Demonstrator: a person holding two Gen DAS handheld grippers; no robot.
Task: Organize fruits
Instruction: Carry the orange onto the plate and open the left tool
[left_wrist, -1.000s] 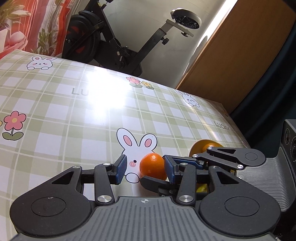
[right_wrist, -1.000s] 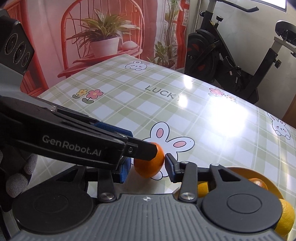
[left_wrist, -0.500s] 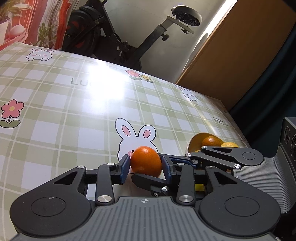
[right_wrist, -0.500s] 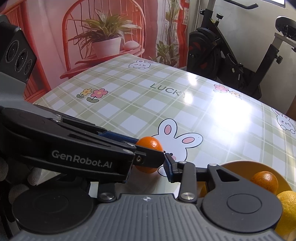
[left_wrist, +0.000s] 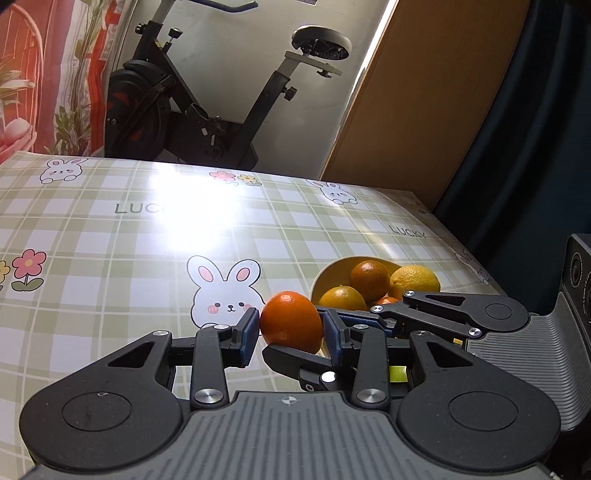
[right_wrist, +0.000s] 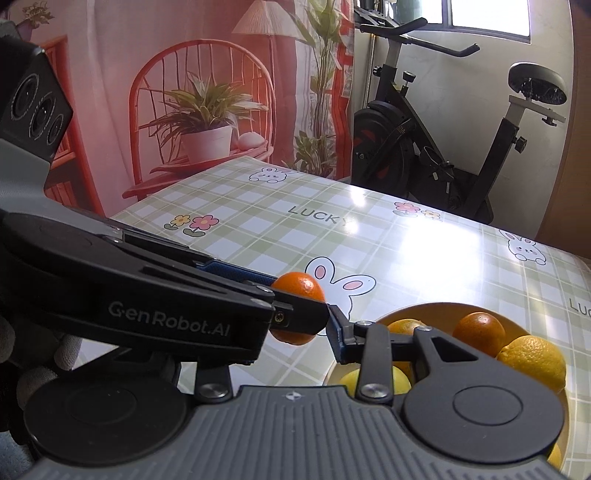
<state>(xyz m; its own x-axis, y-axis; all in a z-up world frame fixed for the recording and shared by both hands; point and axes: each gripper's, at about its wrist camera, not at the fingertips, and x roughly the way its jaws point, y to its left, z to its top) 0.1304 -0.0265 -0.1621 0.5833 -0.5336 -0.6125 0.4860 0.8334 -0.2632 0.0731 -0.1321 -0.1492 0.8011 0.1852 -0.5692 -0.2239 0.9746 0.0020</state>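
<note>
- In the right wrist view the left gripper (right_wrist: 295, 317) crosses in front of the orange (right_wrist: 300, 288), hiding its middle band and the right gripper's left finger.
- The bowl (right_wrist: 436, 308) is cut off at the right edge; its near rim sits behind the gripper body.
- In the left wrist view the bowl's (left_wrist: 332, 267) near half is hidden by the right gripper (left_wrist: 369, 325).

We see a table (left_wrist: 110, 236) in a green plaid bunny-print cloth, bearing a yellow bowl (left_wrist: 334, 271) of citrus fruit.
</note>
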